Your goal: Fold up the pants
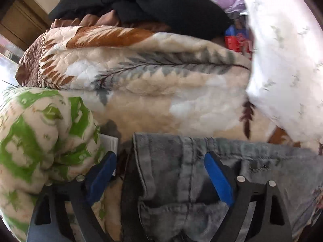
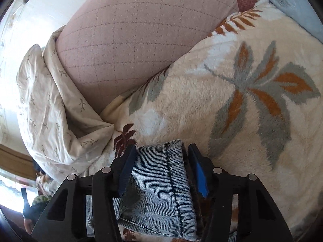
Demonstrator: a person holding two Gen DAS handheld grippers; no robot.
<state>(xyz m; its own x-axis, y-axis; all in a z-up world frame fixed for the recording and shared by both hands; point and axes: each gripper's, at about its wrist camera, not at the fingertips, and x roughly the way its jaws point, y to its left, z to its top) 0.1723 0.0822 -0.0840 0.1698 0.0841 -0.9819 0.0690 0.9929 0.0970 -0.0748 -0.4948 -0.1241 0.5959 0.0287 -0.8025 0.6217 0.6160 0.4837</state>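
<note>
Pants [image 1: 181, 181] of faded grey-blue denim, spread over a cream fleece blanket [image 1: 161, 84] printed with rust and grey leaves. Seen through the left wrist camera with a stitched edge and seam towards the lens.

Left gripper [image 1: 160, 167] pointed steeply down over that edge, released and wide apart. One blue pad [image 1: 103, 173] hung off the denim beside a rolled green-patterned blanket [image 1: 40, 131]; the other pad [image 1: 218, 177] hung over the cloth itself. Gripped nothing.

Right gripper [image 2: 162, 161] set astride a raised fold of the same pants [image 2: 161, 171], ribbed hem and dark seam running up between the fingers. Left pad [image 2: 127, 171] against the denim; a dark strip of shadow between the fold and the other pad [image 2: 198, 175]. Could not tell whether squeezed tight or merely close around it.

Beyond the left gripper: black garment [image 1: 141, 4] heaped on the far side of the fleece, white sprig-printed bedding [image 1: 282, 60] to the right, red-and-blue packet [image 1: 236, 38] wedged between them.

Beyond the right gripper: same leaf fleece [image 2: 252, 121], pink quilted cover [image 2: 141, 40] bulging behind it, cream sprig-printed cloth [image 2: 50, 104] folded along the left.
</note>
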